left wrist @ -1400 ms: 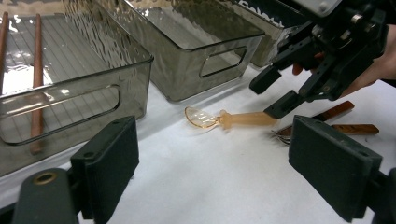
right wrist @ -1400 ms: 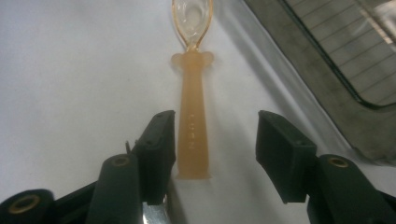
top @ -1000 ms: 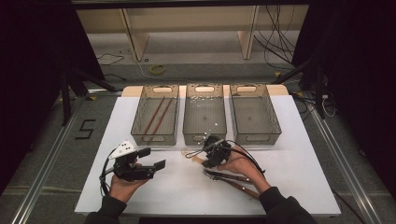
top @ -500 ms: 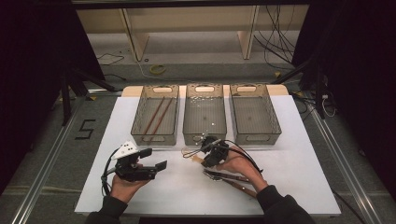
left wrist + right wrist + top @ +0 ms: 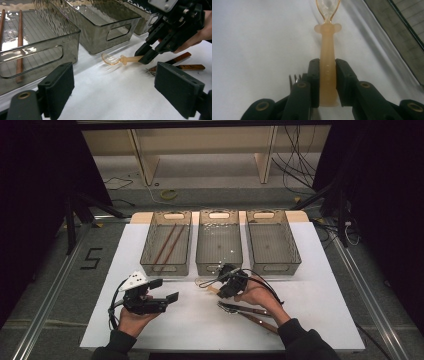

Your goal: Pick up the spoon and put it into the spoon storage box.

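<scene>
Scanning from the left: the left tool (image 5: pixel 167 290) hovers over the white table (image 5: pixel 125 320), jaws wide apart, nothing between them. Behind it stands the left bin (image 5: pixel 166 243), with two brown chopsticks (image 5: pixel 167 242) lying in it; the middle bin (image 5: pixel 219 242) and right bin (image 5: pixel 272 240) follow in a row, nearly touching one another.

Just in front of the middle bin lies the spoon (image 5: pixel 327 50), flat on the table. The right tool (image 5: pixel 327 82) has just been closing, and its pads now press on both sides of the spoon's handle, near the end away from the bowl. The clear bowl (image 5: pixel 110 59) points toward the left bin.

Judgement: the spoon looks like light plastic, a smooth, stiff handle with a thin, possibly brittle bowl. The mid-handle grip seems right; the bowl should not be squeezed. A smooth handle could swivel in the pads if tilted quickly.

Further right, beside the right hand (image 5: pixel 255 292), lie a fork (image 5: pixel 235 308) and other wood-handled cutlery (image 5: pixel 262 320), close enough to be nudged. The bin walls are tall; the spoon will need lifting clear of a rim. Open table lies left and forward-left.
</scene>
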`<state>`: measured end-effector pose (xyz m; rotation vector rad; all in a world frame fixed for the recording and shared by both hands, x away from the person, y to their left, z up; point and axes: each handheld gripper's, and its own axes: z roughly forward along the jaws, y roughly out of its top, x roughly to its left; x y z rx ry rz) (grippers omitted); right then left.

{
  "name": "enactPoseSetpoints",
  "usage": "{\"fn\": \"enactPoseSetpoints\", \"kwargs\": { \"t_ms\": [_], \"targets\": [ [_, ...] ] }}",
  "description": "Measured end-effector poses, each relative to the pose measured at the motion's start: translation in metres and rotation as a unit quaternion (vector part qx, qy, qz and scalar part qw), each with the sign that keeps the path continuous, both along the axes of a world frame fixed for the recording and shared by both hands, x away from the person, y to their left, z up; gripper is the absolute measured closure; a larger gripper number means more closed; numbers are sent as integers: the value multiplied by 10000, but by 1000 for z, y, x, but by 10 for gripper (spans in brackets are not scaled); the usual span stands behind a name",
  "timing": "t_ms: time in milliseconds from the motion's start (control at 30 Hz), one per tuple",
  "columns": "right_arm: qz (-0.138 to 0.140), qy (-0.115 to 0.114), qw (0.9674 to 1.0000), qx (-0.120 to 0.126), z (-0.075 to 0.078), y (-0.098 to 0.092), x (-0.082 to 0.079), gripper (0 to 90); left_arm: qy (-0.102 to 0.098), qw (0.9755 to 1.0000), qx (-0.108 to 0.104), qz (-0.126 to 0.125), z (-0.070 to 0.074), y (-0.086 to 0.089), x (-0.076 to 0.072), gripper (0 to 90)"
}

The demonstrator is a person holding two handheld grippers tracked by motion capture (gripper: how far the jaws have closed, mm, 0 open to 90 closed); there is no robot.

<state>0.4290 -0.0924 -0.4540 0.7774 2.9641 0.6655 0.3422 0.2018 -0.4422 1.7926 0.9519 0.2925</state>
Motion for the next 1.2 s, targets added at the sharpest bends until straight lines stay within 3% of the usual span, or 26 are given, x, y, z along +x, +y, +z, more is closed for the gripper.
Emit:
{"fn": "enactPoseSetpoints", "kwargs": {
  "t_ms": [133,500,933,1200],
  "targets": [
    [75,-61,9996,259,8,-6,-1,755,1,10000,-3,11,0,1,0,158],
    [-148,-409,9965,715,44,-26,-1,753,-35,9999,-130,59,-1,3,0,158],
    [-572,-777,9907,962,77,-46,24,753,-34,9998,-186,85,-2,5,0,158],
    [-879,-1037,9859,971,93,-48,43,752,-49,9997,-214,84,-3,5,1,158]
  ]
}}
